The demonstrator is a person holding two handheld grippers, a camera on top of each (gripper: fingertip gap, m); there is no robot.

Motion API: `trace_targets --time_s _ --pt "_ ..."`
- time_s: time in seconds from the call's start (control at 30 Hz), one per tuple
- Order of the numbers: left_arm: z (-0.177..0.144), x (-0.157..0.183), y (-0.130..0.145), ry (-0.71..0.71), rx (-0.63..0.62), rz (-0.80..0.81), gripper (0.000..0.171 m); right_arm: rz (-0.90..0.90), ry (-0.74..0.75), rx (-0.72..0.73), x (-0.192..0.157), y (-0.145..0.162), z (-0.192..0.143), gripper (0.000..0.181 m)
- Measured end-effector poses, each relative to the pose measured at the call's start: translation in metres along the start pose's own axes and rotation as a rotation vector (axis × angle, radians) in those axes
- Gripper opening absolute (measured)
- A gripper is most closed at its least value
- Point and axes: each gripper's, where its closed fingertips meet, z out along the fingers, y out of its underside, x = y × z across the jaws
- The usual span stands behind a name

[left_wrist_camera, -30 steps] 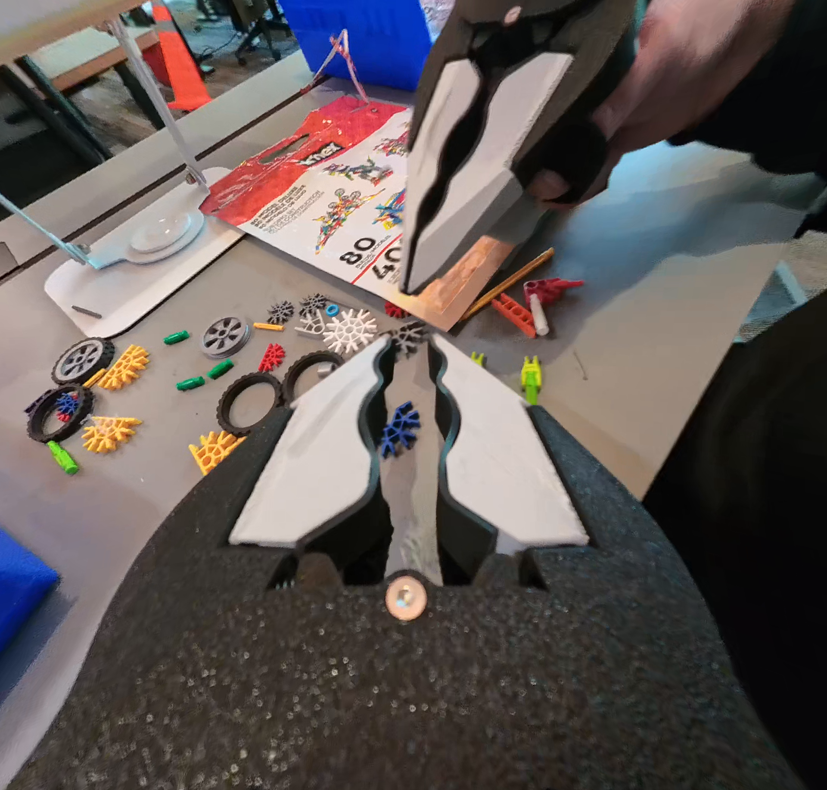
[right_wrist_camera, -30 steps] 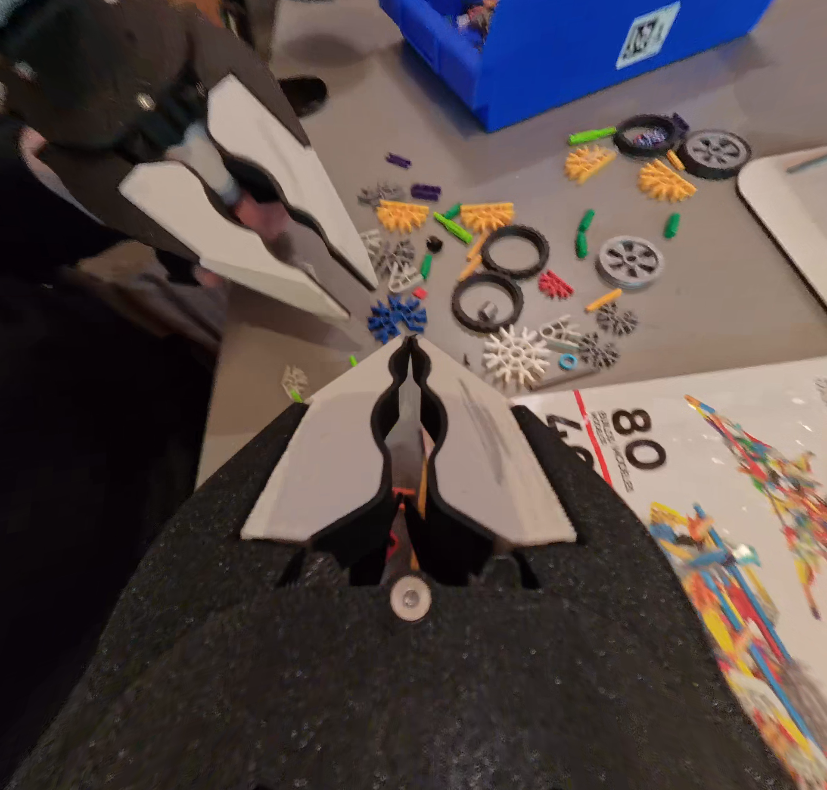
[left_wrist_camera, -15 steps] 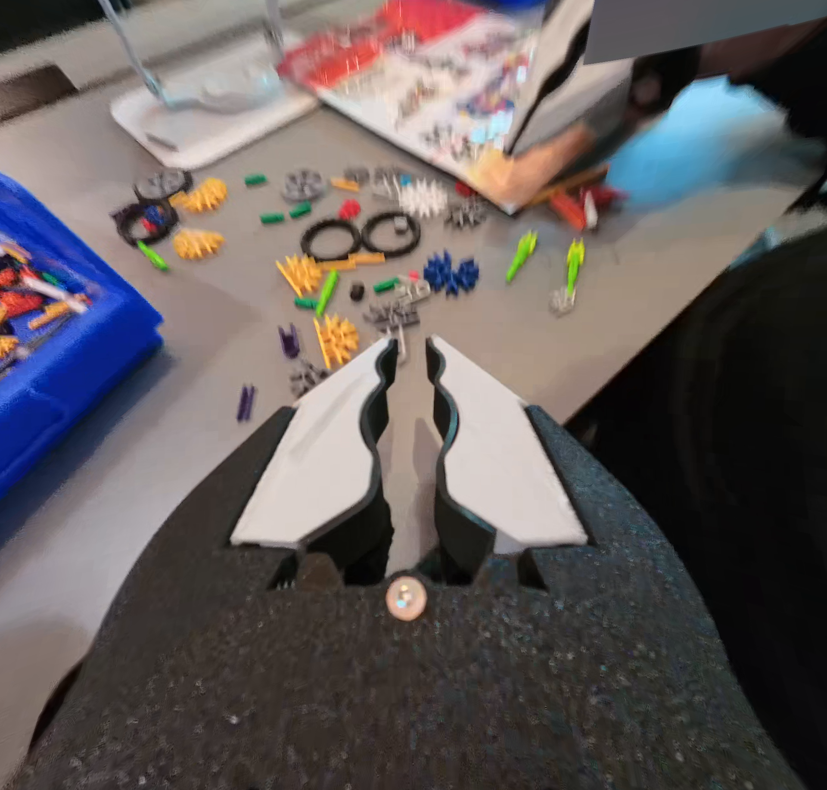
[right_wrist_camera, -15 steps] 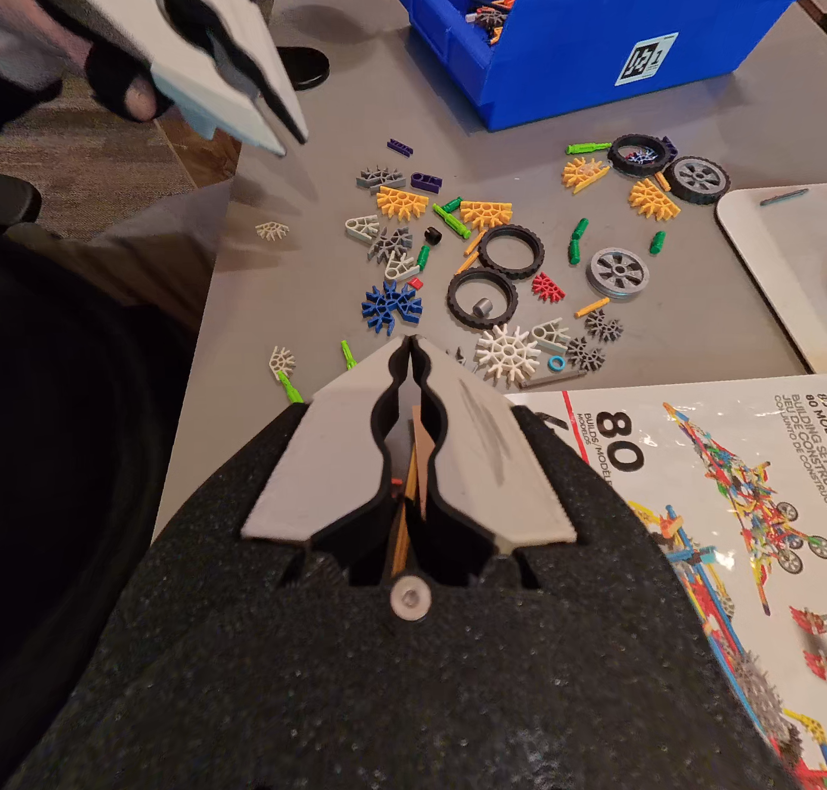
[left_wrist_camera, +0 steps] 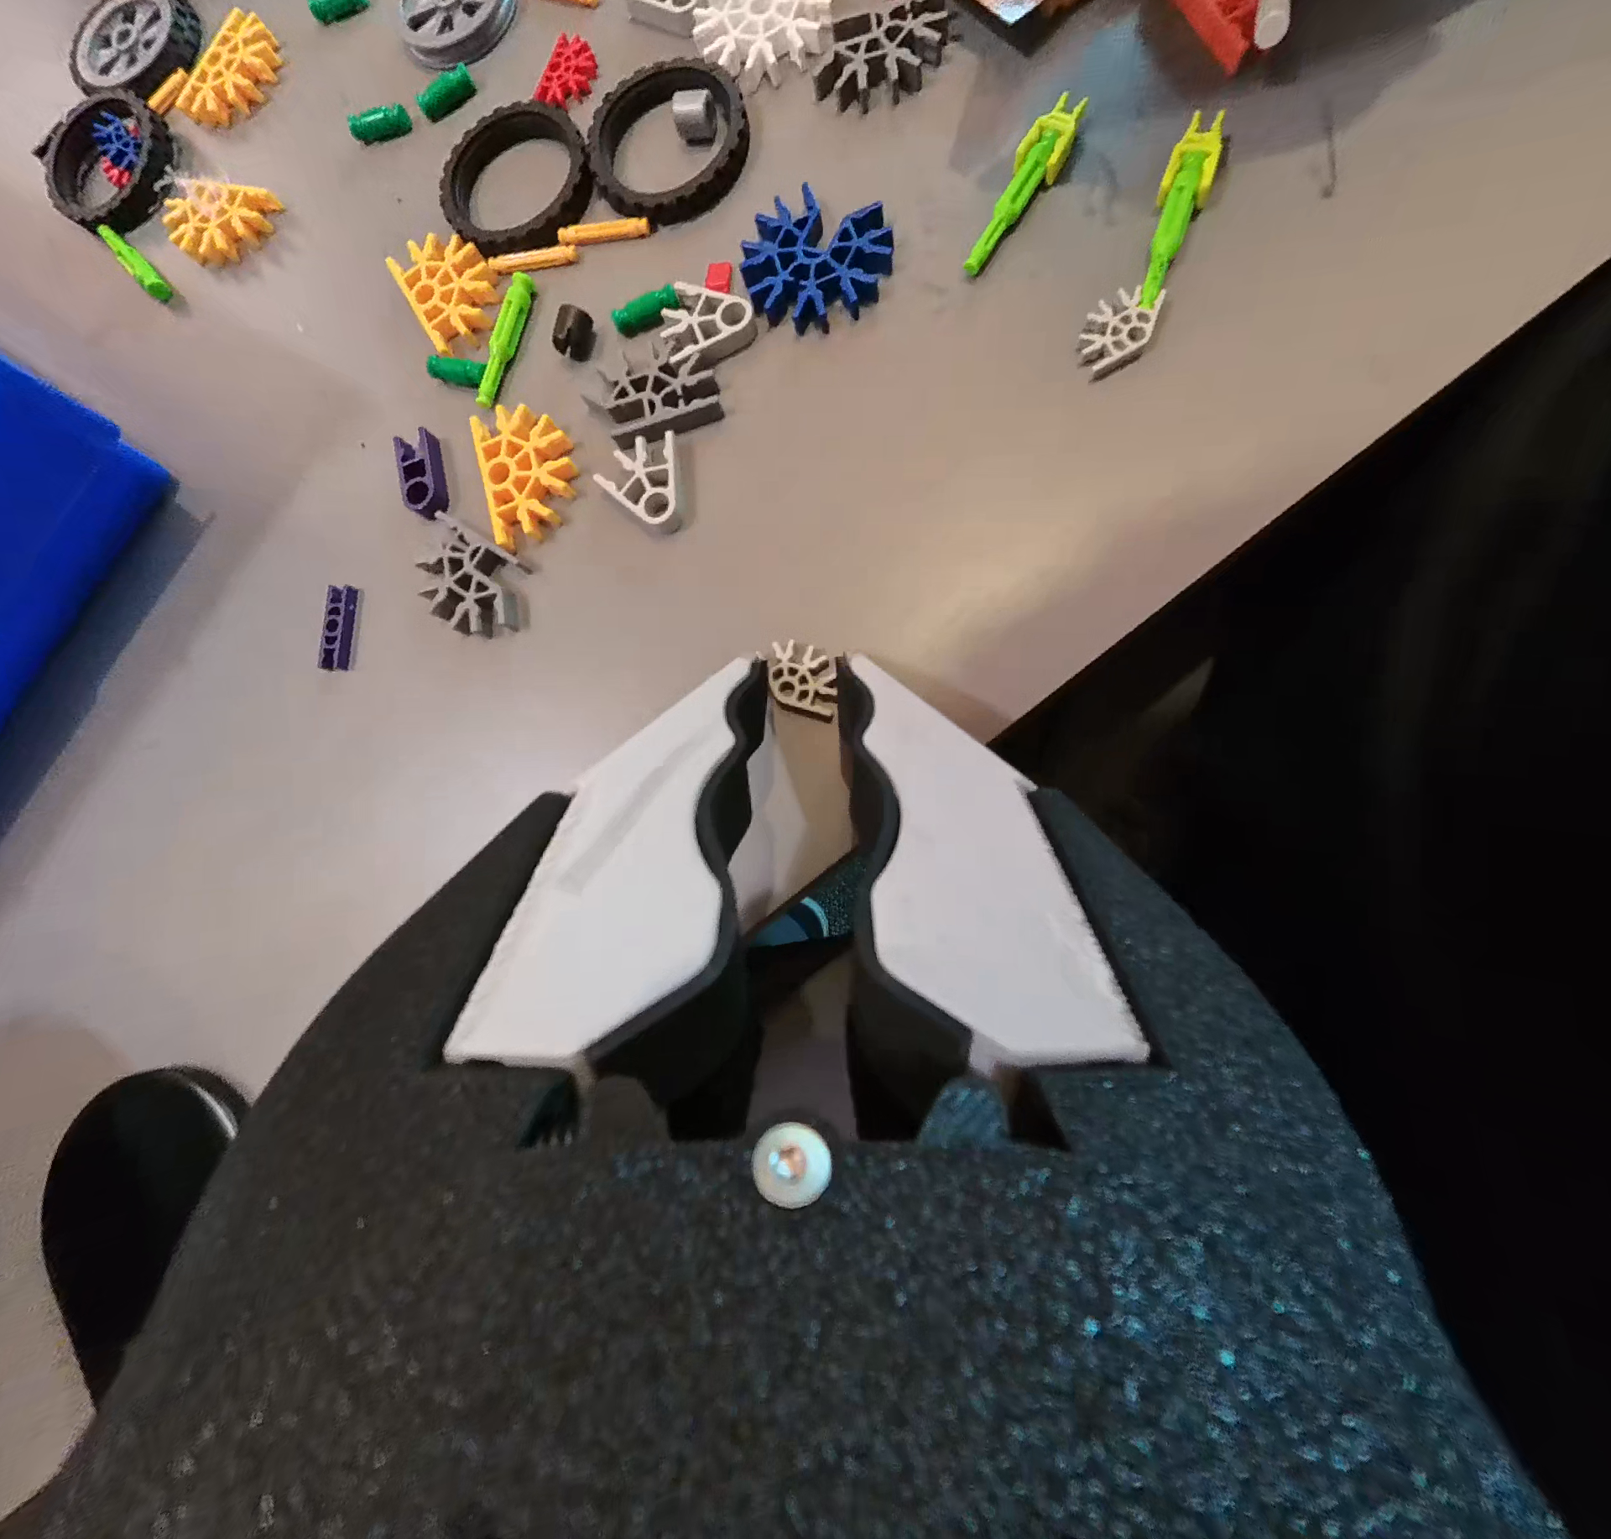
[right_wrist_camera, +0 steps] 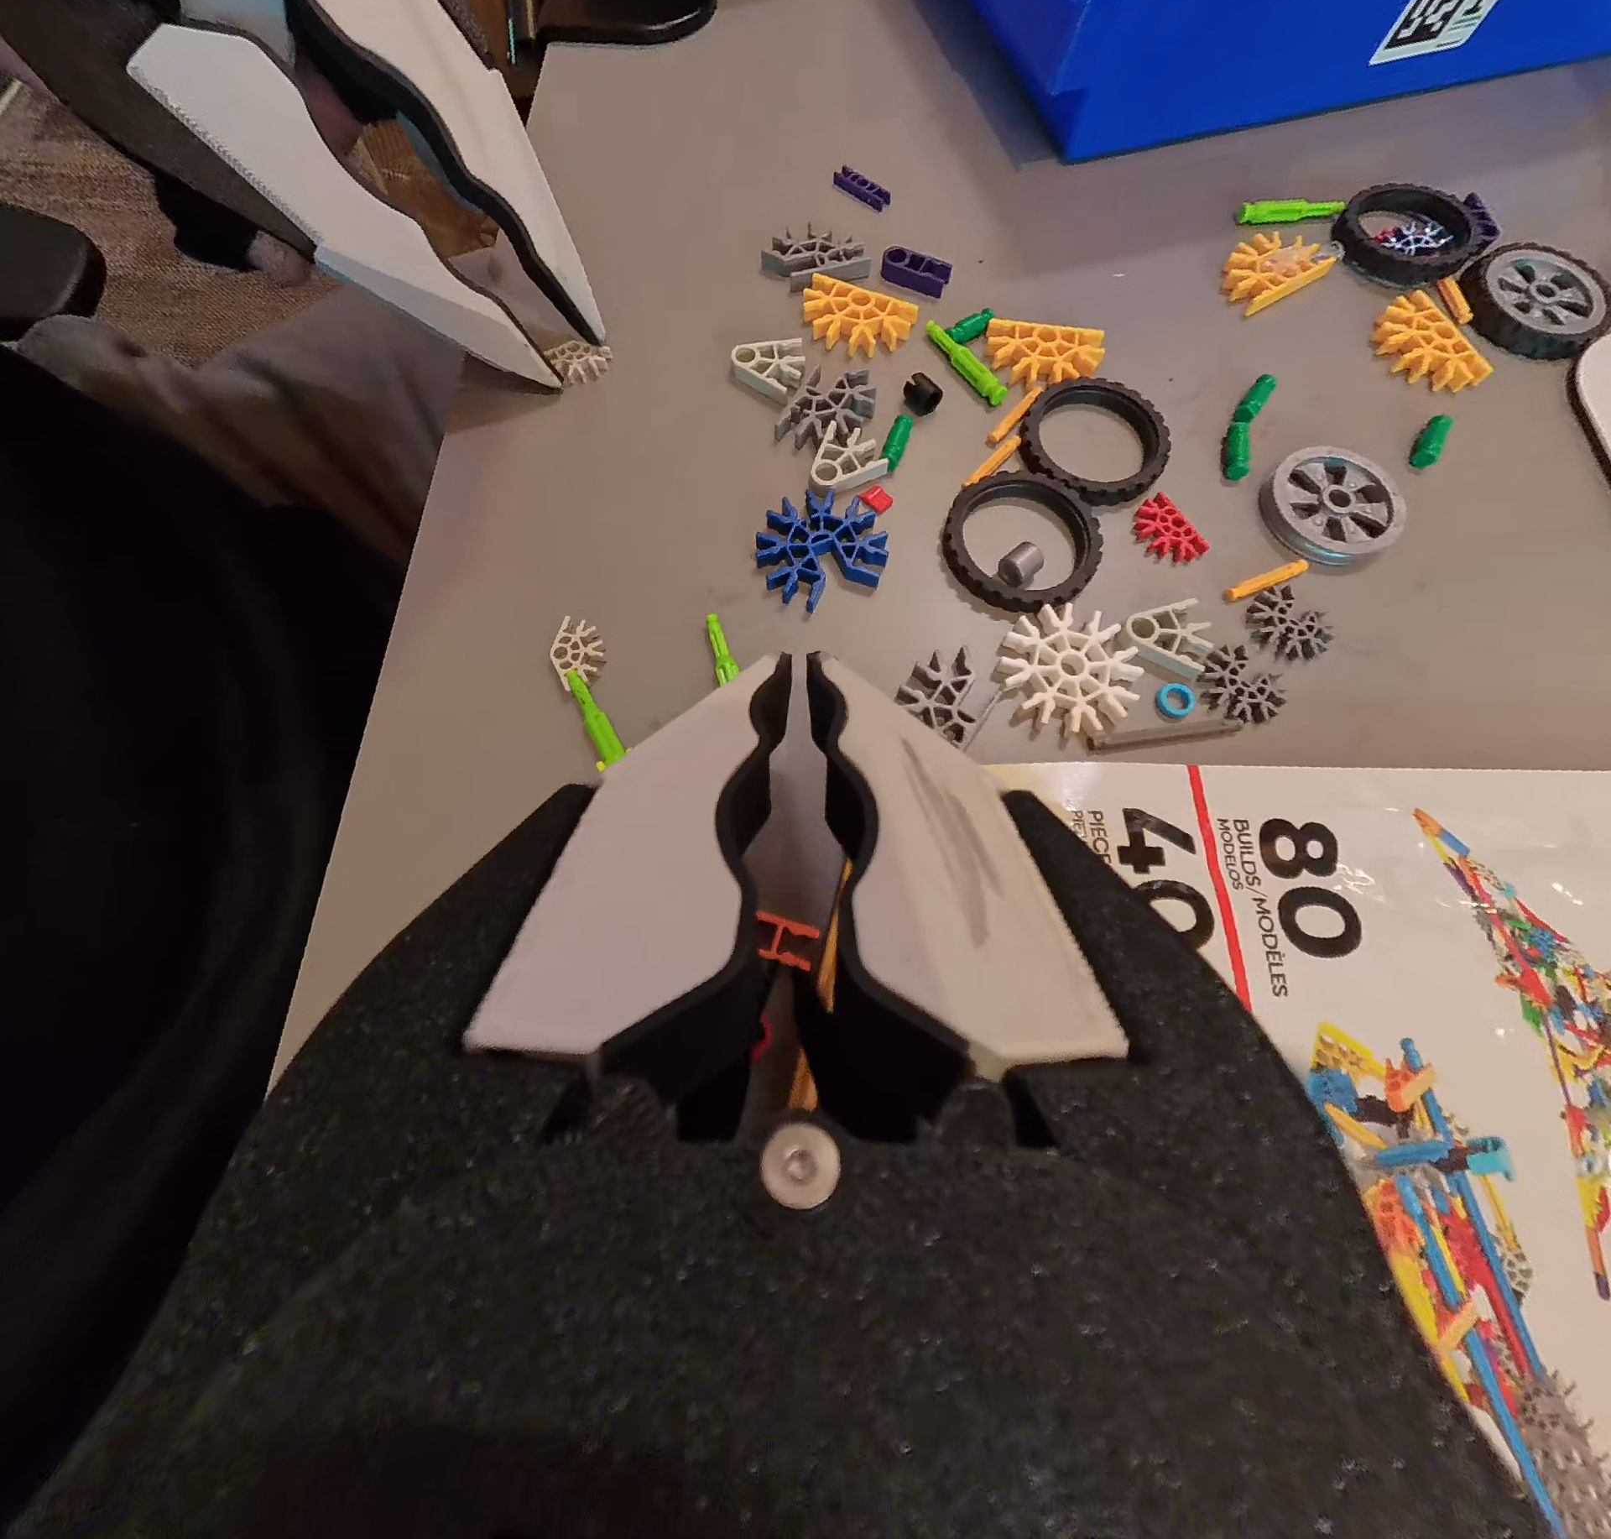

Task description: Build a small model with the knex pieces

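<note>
You have a grey table in front of you with lots of little building toy bits spread on it. A big blue box stands at the far side. A shiny paper with bright pictures lies flat, just beside your right tongs.

Your left tongs are down low, close to the near edge of the table. Their two tips sit one on each side of a small pale fan piece. The piece lies on the table and fills the gap between the tips. I cannot tell if you are squeezing it or only standing around it.

Your right tongs are pressed almost together, with only a thin slit between the tips. Nothing is held in them. They hang over the table near the corner of the paper.

In the middle of the pile are two black tyres that touch each other, and a grey wheel a bit apart from them. A blue star and a white star lie near the tyres. Yellow fan pieces are mixed in too.

Two light green sticks lie off to the side. One has another pale fan piece stuck on its end.
</note>
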Motion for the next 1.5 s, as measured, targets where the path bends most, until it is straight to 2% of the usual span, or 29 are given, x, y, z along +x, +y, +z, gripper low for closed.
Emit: trace_targets --time_s 0.1,0.27,0.33,0.5,0.63,0.7,0.8,0.87,1.0,1.13,1.33,1.5 --pt "0.002 0.002 -0.002 0.024 0.019 0.016 0.013 -0.002 -0.004 0.005 0.000 -0.001 0.000 0.002" --pt "0.012 0.012 -0.017 0.107 0.062 0.173 0.012 -0.012 -0.009 0.011 -0.002 -0.002 0.000 0.002" --pt "0.017 0.012 -0.026 0.107 0.082 0.223 0.003 -0.015 -0.011 0.012 -0.002 -0.001 0.000 0.002" --pt "0.025 0.017 -0.039 0.161 0.096 0.318 0.000 -0.026 -0.023 0.001 -0.004 0.001 -0.002 0.003" --pt "0.023 0.010 -0.043 0.152 0.102 0.283 0.004 -0.035 -0.034 -0.010 -0.006 0.002 -0.002 0.004" --pt "0.019 -0.002 -0.038 0.103 0.063 0.197 0.016 -0.039 -0.034 -0.010 -0.006 0.002 -0.002 0.004" --pt "0.012 -0.002 -0.031 0.092 0.029 0.064 0.026 -0.040 -0.036 -0.005 -0.007 0.001 -0.001 0.004" --pt "0.012 0.001 -0.029 0.085 0.014 -0.020 0.027 -0.045 -0.039 -0.003 -0.007 0.000 0.000 0.004" --pt "0.021 0.010 -0.025 0.087 -0.016 -0.069 0.025 -0.051 -0.043 -0.001 -0.009 -0.002 0.001 0.004" --pt "0.028 0.006 -0.030 0.030 -0.019 -0.076 0.014 -0.048 -0.043 -0.001 -0.010 0.000 0.001 0.004" --pt "0.030 0.007 -0.033 0.023 0.001 -0.020 0.013 -0.054 -0.050 -0.008 -0.012 0.001 0.002 0.004" --pt "0.032 0.017 -0.040 0.079 0.045 0.147 0.012 -0.054 -0.063 -0.019 -0.012 0.003 0.002 0.004"
